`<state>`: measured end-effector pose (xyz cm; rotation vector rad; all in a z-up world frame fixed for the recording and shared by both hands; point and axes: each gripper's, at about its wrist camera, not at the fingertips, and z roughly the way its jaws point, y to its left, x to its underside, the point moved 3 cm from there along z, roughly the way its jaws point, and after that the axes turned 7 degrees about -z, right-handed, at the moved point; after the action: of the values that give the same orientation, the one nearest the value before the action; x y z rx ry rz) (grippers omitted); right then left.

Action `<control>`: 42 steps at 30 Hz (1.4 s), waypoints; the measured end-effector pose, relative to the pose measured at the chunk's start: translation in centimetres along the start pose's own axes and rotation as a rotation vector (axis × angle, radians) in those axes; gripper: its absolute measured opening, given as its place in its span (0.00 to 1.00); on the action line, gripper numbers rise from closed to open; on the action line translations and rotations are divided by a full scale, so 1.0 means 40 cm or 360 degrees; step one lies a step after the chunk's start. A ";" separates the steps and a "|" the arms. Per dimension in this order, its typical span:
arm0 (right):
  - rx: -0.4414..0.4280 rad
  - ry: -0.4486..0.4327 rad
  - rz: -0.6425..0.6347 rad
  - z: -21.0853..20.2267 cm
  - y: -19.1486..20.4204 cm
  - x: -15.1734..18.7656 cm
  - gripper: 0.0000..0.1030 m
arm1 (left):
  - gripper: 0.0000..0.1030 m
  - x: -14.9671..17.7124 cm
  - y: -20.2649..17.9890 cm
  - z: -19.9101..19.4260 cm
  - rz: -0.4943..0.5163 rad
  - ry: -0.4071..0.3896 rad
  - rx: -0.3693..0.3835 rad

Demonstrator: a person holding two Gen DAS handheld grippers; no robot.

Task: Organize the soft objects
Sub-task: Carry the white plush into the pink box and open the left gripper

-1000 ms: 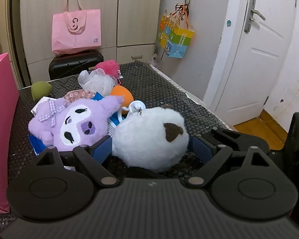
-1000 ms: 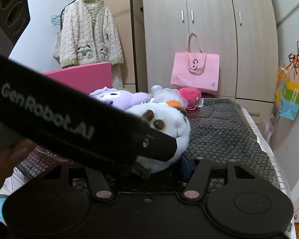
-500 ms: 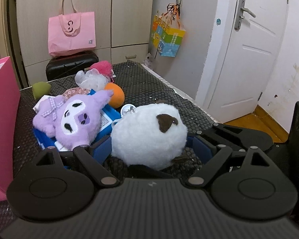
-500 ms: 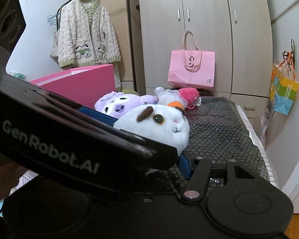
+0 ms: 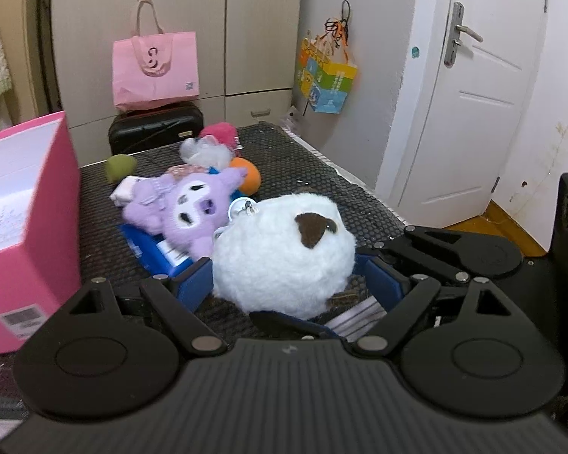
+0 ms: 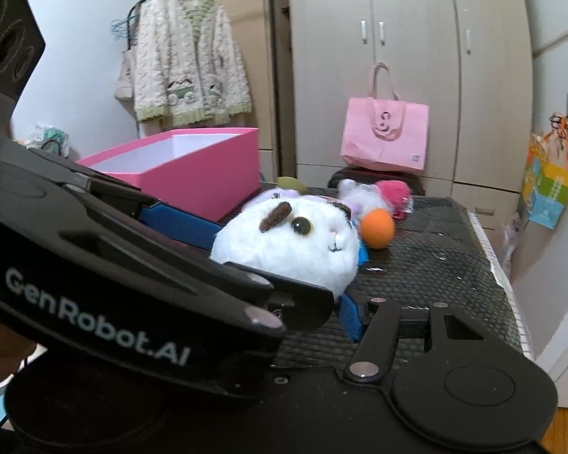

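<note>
Room: bedroom corner with pale wardrobe doors, a white door [image 5: 469, 113], a pink tote bag [image 5: 155, 72] on a black case, and a knitted cardigan [image 6: 187, 56] on a rail.
Surface: black honeycomb-patterned counter [image 5: 303, 174].
Main item: round white plush [image 5: 284, 253] with brown ears and a keyring, face turned toward the right camera.
Left tongs [image 5: 284, 276]: blue pads pressed into the plush from both sides, gripping it.
Right tongs [image 6: 314, 295]: one blue finger sits low against the plush; the other is hidden behind the left tool, so I cannot tell whether they grip.
Change: compared with a second ago, the plush sits higher and farther from the pile, and more of the pink box [image 5: 22, 227] shows at the left.
Meaning: the plush looks lifted clear and on its way, probably toward the open pink box.
Left behind: purple plush [image 5: 185, 208] on a blue packet, orange ball [image 5: 250, 178], green ball [image 5: 119, 166], pink pompom [image 5: 219, 132], white mesh puff [image 5: 204, 151].
</note>
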<state>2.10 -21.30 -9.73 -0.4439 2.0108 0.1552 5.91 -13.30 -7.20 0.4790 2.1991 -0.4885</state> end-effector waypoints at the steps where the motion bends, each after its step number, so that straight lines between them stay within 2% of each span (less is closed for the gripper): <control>1: -0.0014 0.0006 -0.0005 -0.003 0.010 -0.009 0.63 | 0.84 -0.004 0.008 -0.017 -0.0014 -0.0003 -0.0005; 6: -0.0098 0.0011 -0.0027 -0.007 0.066 -0.083 0.63 | 0.84 -0.031 0.059 -0.098 -0.0068 -0.0042 -0.0043; 15: -0.0201 -0.0111 -0.0207 0.034 0.180 -0.227 0.63 | 0.84 -0.094 0.177 -0.216 -0.0115 -0.0174 -0.0193; 19: -0.0284 -0.0191 -0.0249 0.085 0.221 -0.291 0.63 | 0.84 -0.126 0.241 -0.247 -0.0135 -0.0266 -0.0305; 22: -0.0379 -0.0229 -0.0196 0.142 0.239 -0.335 0.63 | 0.84 -0.149 0.292 -0.255 -0.0164 -0.0337 -0.0382; 25: -0.0449 -0.0241 -0.0191 0.210 0.260 -0.368 0.63 | 0.84 -0.172 0.354 -0.245 -0.0218 -0.0360 -0.0436; 30: -0.0581 -0.0149 -0.0177 0.341 0.270 -0.400 0.63 | 0.84 -0.208 0.462 -0.187 -0.0304 -0.0257 -0.0508; 36: -0.0638 0.0116 -0.0202 0.476 0.266 -0.411 0.63 | 0.84 -0.223 0.587 -0.092 -0.0514 -0.0028 -0.0441; 42: -0.0618 0.0282 -0.0304 0.532 0.277 -0.406 0.63 | 0.84 -0.192 0.632 -0.054 -0.0636 0.0091 -0.0379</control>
<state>22.27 -0.80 -6.24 -0.9203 2.0993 0.4028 21.47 8.00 -4.53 -0.0787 2.3775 -0.4153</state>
